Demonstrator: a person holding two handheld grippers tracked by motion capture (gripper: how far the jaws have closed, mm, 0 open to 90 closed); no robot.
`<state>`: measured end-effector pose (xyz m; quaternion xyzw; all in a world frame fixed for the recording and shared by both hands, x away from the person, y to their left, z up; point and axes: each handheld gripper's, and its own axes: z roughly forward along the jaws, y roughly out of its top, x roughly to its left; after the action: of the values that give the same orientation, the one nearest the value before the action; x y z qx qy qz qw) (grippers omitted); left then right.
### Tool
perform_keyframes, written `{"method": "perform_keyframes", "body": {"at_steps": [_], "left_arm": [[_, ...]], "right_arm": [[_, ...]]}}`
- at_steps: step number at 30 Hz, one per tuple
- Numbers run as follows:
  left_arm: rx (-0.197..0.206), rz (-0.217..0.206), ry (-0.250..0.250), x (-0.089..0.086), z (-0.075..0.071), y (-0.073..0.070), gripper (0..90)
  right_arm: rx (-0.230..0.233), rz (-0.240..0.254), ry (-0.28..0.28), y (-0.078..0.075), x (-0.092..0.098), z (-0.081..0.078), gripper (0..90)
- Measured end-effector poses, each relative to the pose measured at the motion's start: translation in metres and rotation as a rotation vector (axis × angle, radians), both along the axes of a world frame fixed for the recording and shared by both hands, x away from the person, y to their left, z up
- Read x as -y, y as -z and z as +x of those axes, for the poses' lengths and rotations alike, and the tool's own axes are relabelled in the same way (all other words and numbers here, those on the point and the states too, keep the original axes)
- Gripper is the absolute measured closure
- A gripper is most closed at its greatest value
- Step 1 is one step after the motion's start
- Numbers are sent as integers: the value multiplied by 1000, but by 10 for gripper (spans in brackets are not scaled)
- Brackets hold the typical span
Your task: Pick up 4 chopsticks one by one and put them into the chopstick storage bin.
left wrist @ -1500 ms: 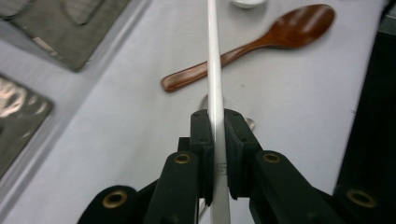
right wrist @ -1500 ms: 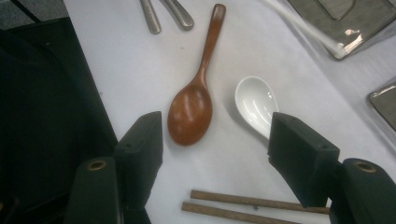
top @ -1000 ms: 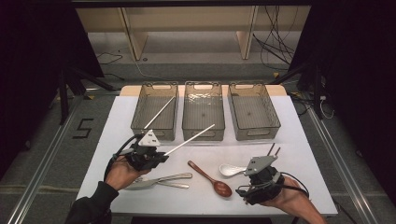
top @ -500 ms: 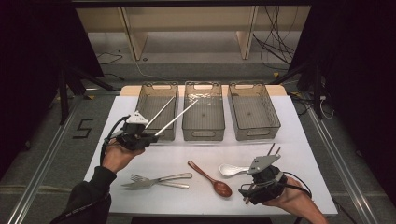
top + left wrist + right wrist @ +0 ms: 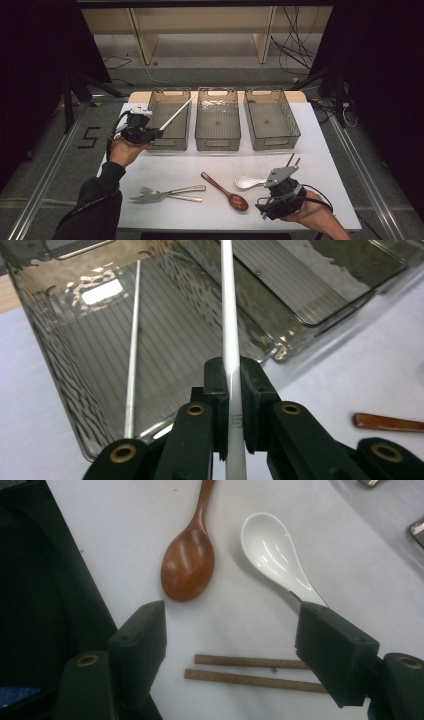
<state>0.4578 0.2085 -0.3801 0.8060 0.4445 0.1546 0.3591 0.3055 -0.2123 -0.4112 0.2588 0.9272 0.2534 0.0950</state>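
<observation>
White chopstick (image 5: 230,315) clamped in left claw (image 5: 231,385); tip cut off.

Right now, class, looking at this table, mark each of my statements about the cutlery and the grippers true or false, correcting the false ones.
1. The left gripper clamps a white chopstick. True.
2. The right gripper is shut on the wooden spoon. False: its jaws stand open, holding nothing.
3. Three clear bins stand in a row. True.
4. The left bin is empty. False: a chopstick already lies in it.
5. The white spoon lies in the middle bin. False: it lies on the table.
</observation>
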Motion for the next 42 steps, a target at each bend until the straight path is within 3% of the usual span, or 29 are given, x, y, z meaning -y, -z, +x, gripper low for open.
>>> {"method": "perform_keyframes", "body": {"at_steps": [16,42], "left_arm": [[-54,6,-103,-12,35,9,827],[-139,16,-184,-17,61,23,826]], "right_arm": [[-1,0,3,0,0,0,295],[-2,3,-1,0,1,0,295]]}}
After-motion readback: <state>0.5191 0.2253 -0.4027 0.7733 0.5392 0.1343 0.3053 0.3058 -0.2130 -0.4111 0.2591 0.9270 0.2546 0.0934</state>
